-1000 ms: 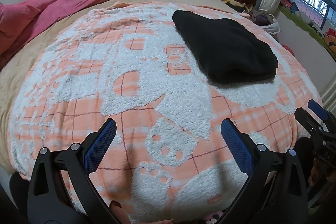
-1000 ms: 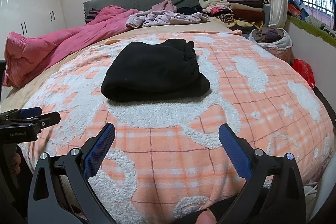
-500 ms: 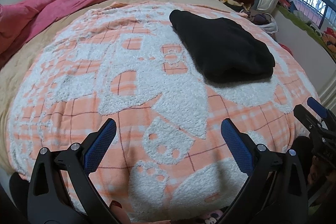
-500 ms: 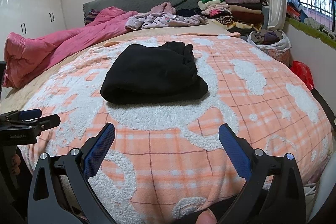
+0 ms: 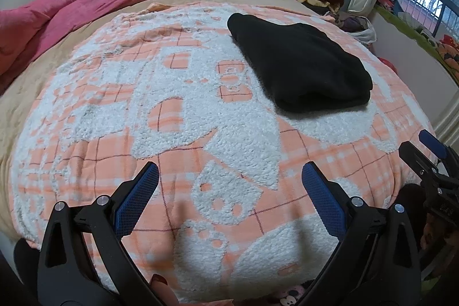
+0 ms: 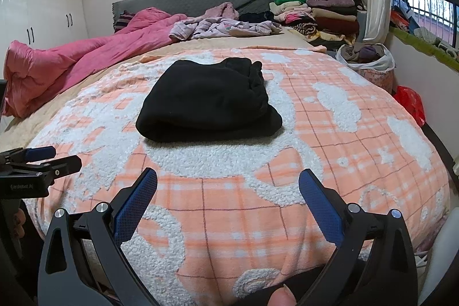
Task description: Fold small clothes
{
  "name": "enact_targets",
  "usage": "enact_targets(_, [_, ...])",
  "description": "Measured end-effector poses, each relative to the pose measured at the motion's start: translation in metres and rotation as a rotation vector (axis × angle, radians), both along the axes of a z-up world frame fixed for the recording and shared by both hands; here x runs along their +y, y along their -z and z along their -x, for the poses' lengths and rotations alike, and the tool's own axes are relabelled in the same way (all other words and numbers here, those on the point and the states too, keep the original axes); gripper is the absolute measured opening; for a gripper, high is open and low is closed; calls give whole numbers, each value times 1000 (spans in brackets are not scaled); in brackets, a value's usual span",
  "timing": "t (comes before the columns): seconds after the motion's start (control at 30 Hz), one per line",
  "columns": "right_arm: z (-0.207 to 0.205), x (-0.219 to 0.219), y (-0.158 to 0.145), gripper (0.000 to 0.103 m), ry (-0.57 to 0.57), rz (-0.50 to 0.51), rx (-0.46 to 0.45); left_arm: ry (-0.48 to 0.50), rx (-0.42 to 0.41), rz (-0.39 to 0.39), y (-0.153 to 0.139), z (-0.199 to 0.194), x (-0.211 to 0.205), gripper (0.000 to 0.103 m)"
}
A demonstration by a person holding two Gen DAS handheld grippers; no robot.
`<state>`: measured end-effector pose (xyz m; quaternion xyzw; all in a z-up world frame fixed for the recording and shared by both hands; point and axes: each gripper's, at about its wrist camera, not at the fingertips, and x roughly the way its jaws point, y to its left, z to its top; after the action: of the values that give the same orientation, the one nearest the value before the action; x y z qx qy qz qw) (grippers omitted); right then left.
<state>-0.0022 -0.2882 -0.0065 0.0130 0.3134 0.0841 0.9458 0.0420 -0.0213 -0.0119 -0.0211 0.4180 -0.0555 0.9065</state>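
Observation:
A black garment (image 5: 298,62) (image 6: 208,99) lies folded into a thick rectangle on the orange-and-white fleece blanket (image 5: 178,111) (image 6: 315,162). My left gripper (image 5: 229,179) hovers open over the blanket's near edge, well short of the garment and to its left. My right gripper (image 6: 228,185) is open too, low over the near edge, straight in front of the garment. Nothing sits between either pair of blue pads. Each gripper shows at the edge of the other's view: the right gripper (image 5: 430,154), the left gripper (image 6: 43,159).
A pink quilt (image 6: 71,68) is bunched at the far left. Loose lilac clothes (image 6: 223,27) and a stack of folded clothes (image 6: 318,13) lie at the grey headboard. A bag of clothes (image 6: 367,59) and a red bag (image 6: 410,102) stand between bed and right wall.
Both grippers have drawn back slightly toward the near edge of the bed; the garment looks a little farther away. Both stay open and the garment has not moved.

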Motion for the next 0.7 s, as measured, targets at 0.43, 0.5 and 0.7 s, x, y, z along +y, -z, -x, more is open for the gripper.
enact_targets(0.43, [1, 2, 1, 99, -6, 8, 1, -6, -4, -21, -3, 1, 4, 93])
enact_targets(0.5, [1, 2, 1, 99, -7, 9, 0, -8, -3, -25, -3, 0, 4, 93])
enact_targets(0.7, [1, 2, 1, 99, -6, 10, 0, -19, -2, -38, -4, 0, 7, 93])
